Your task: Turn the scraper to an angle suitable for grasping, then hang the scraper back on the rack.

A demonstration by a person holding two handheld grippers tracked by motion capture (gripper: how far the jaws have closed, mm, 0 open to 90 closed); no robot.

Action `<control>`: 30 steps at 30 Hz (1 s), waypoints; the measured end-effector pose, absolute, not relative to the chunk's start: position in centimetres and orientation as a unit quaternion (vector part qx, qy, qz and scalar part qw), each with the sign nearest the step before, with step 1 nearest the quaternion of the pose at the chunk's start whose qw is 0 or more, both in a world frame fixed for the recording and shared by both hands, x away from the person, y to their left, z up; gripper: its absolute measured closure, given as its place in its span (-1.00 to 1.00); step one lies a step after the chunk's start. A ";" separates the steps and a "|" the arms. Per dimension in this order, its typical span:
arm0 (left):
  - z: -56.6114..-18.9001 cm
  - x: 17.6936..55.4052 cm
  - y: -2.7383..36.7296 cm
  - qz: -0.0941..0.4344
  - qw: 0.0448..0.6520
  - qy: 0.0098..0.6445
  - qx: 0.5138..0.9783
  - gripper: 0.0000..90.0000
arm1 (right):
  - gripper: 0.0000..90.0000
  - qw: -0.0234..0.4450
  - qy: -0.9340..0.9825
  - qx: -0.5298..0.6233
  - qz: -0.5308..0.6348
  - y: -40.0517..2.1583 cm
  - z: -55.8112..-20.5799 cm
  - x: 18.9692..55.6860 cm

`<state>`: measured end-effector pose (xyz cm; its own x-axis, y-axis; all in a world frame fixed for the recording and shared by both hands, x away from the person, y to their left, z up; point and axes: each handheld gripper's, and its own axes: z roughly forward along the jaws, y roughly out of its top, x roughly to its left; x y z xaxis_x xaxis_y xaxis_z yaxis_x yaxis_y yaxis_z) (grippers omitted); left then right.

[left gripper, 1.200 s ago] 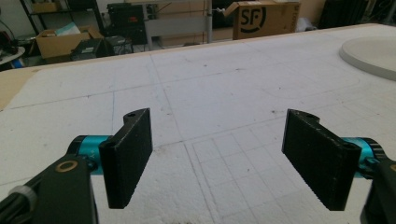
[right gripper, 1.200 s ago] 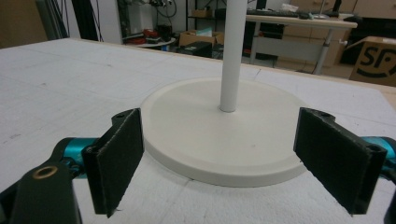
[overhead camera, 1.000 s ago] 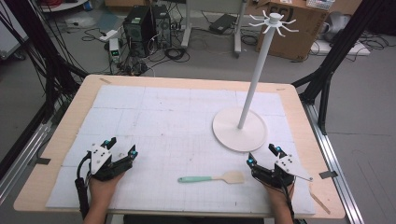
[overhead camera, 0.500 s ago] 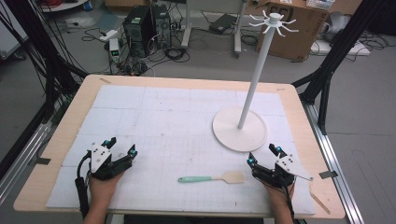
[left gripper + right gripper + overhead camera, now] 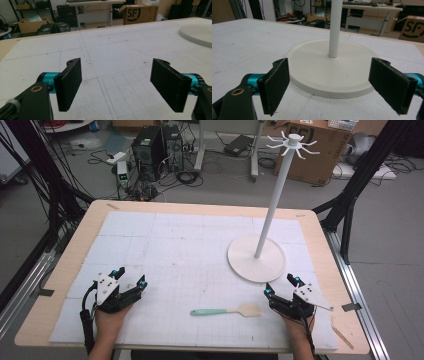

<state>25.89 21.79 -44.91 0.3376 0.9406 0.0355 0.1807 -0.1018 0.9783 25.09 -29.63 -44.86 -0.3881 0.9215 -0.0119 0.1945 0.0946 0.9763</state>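
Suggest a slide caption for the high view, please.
Both open grippers, left and right, rest near a spatula beside a white stand.

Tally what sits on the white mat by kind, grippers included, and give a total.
Spatula, teal handle, pale head: 1
White stand, round base and pole with hooks on top: 1
Grippers, left gripper and right gripper, both open: 2
Total: 4
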 end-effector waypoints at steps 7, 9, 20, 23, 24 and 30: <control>-44.9 25.9 21.7 0.378 0.506 0.438 0.639 -0.42 | -0.63 0.353 0.645 0.424 0.528 -29.8 -44.9 24.9; -44.9 25.9 21.7 0.378 0.505 0.438 0.640 -0.42 | -0.65 0.349 0.645 0.425 0.531 -29.8 -44.9 24.9; -44.9 26.0 21.7 0.377 0.502 0.441 0.641 -0.41 | -0.66 0.274 0.668 0.370 0.585 -30.3 -44.4 24.8; -44.9 25.9 21.6 0.378 0.502 0.437 0.644 -0.41 | -0.66 0.258 0.682 0.352 0.586 -30.0 -44.3 24.8; -44.9 25.9 21.6 0.379 0.502 0.436 0.644 -0.41 | -0.66 0.250 0.688 0.346 0.587 -29.8 -44.2 24.9; -44.9 25.9 21.6 0.378 0.504 0.432 0.646 -0.42 | -0.69 0.230 0.730 0.306 0.567 -27.8 -44.0 25.3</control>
<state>25.86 21.59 -44.91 0.3406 0.9387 0.0538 0.1763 -0.1200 0.9770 25.29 -27.75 -44.01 -0.7070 0.7071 0.0098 0.1848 0.1713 0.9677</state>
